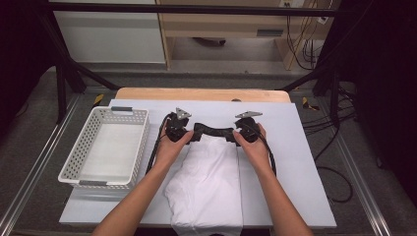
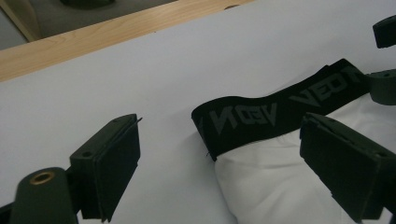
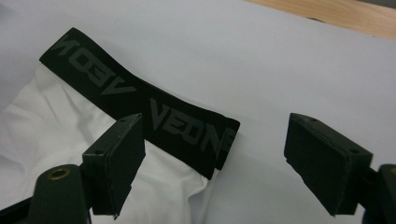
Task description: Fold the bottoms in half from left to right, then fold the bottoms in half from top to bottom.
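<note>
A white garment [image 1: 209, 182] with a black lettered waistband [image 1: 212, 132] lies on the pale board, waistband at the far end. My left gripper [image 1: 192, 132] sits at the band's left end and my right gripper [image 1: 232, 133] at its right end. In the left gripper view, the left gripper [image 2: 224, 133] is open, with the waistband [image 2: 261, 116] end lying between the jaws; one jaw is over bare board, the other over white fabric [image 2: 280, 186]. The right gripper [image 3: 217, 130] is open too, straddling the other waistband [image 3: 140, 98] corner without pinching it.
A white perforated basket [image 1: 142, 142] stands at the left of the pale board [image 1: 295, 162]. The wooden table edge [image 1: 201, 93] runs behind the board. Black frame bars and cables lie beyond the table on both sides.
</note>
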Demonstrator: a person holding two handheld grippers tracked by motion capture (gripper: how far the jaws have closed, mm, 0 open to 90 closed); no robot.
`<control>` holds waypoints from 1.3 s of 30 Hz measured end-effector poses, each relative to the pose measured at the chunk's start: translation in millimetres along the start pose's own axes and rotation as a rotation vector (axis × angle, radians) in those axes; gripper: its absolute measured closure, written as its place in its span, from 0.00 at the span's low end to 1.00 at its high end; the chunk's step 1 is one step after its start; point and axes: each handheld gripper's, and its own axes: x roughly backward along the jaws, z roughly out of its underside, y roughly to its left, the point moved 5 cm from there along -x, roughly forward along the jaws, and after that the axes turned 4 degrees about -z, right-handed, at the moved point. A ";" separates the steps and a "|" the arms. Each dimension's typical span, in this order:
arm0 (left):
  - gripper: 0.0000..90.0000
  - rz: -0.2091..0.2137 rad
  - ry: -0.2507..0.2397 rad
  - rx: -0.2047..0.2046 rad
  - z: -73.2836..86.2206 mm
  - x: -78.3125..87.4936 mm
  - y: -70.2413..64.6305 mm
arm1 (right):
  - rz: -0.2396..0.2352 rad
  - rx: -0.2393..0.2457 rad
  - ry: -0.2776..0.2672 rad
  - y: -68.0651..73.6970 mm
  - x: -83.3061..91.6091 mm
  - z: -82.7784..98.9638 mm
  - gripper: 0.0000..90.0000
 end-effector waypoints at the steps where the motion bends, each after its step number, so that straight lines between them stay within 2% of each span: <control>1: 0.14 -0.002 0.010 -0.003 1.6 -2.1 1.0 | -0.005 -0.001 0.001 0.2 -1.8 0.7 0.23; 6: 0.15 -0.004 0.019 -0.005 3.4 -4.2 1.8 | -0.002 -0.012 0.004 0.1 -5.9 2.1 0.23; 9: 0.15 -0.009 0.028 -0.004 4.7 -5.0 2.9 | -0.007 -0.038 0.010 -2.4 -8.4 4.8 0.23; 12: 0.15 -0.009 0.035 -0.010 5.5 -5.9 2.3 | -0.009 -0.039 0.018 -2.9 -8.9 5.9 0.24; 16: 0.17 -0.005 0.041 0.012 7.1 -9.5 2.4 | -0.010 -0.037 0.018 -3.3 -9.5 5.8 0.26; 22: 0.18 0.003 0.068 0.003 11.9 -12.5 3.8 | -0.017 -0.038 0.029 -3.5 -10.6 7.8 0.26; 28: 0.21 0.009 0.077 0.019 12.9 -12.7 3.9 | -0.023 -0.043 0.035 -2.3 -11.1 9.0 0.29; 33: 0.22 0.021 0.087 0.006 14.6 -13.6 0.5 | -0.024 -0.036 0.036 -1.8 -10.1 9.1 0.31; 39: 0.27 0.022 0.116 -0.029 20.2 -18.6 -6.2 | -0.022 -0.040 0.043 -2.3 -11.2 14.0 0.32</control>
